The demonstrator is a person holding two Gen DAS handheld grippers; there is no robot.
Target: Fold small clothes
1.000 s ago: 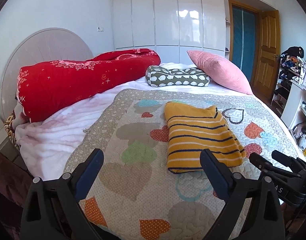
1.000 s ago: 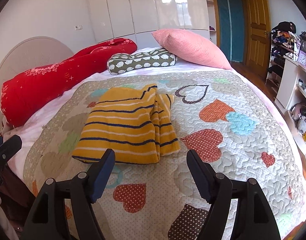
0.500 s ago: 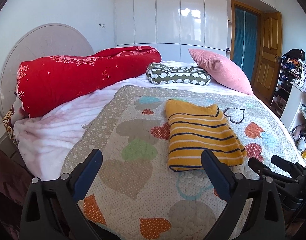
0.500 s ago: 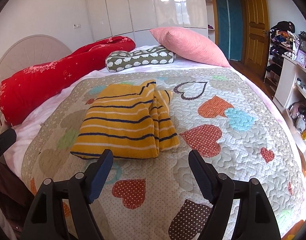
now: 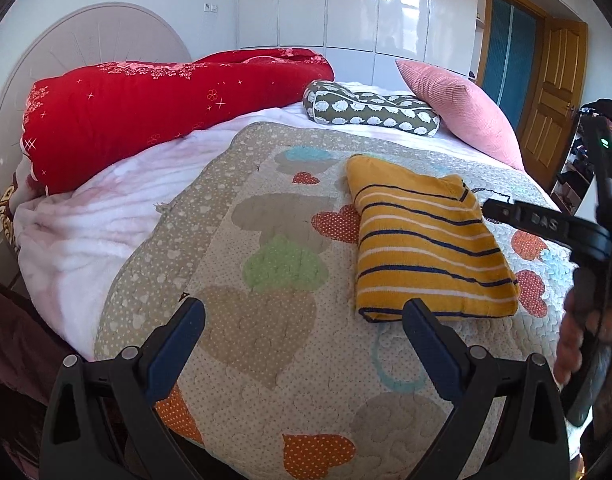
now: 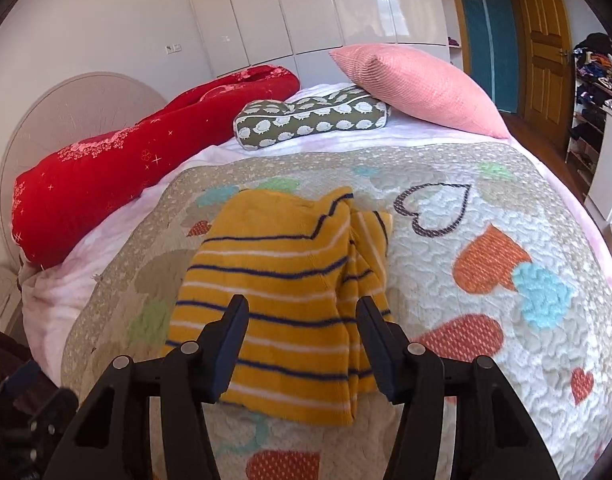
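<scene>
A folded yellow sweater (image 5: 421, 248) with navy and white stripes lies on the heart-patterned quilt (image 5: 266, 340). My left gripper (image 5: 304, 312) stands wide open over the quilt, and its right finger is near the sweater's near left corner. My right gripper (image 6: 304, 312) hovers over the near half of the sweater (image 6: 274, 280). Its jaws are closing with the fabric below and between them, and the pads do not press on it. In the left wrist view one right gripper finger (image 5: 537, 222) reaches over the sweater's right edge, with a hand (image 5: 573, 340) on the handle.
A rolled red duvet (image 5: 154, 112) lies at the back left against the round headboard (image 5: 86, 36). A green hedgehog-print pillow (image 6: 309, 120) and a pink pillow (image 6: 417, 84) sit at the far end. A wooden door (image 6: 545, 36) and cluttered shelves (image 6: 597, 92) stand to the right.
My right gripper has moved forward from in front of the sweater to over its near half, and its jaws have narrowed. The left gripper has sunk slightly toward the quilt.
</scene>
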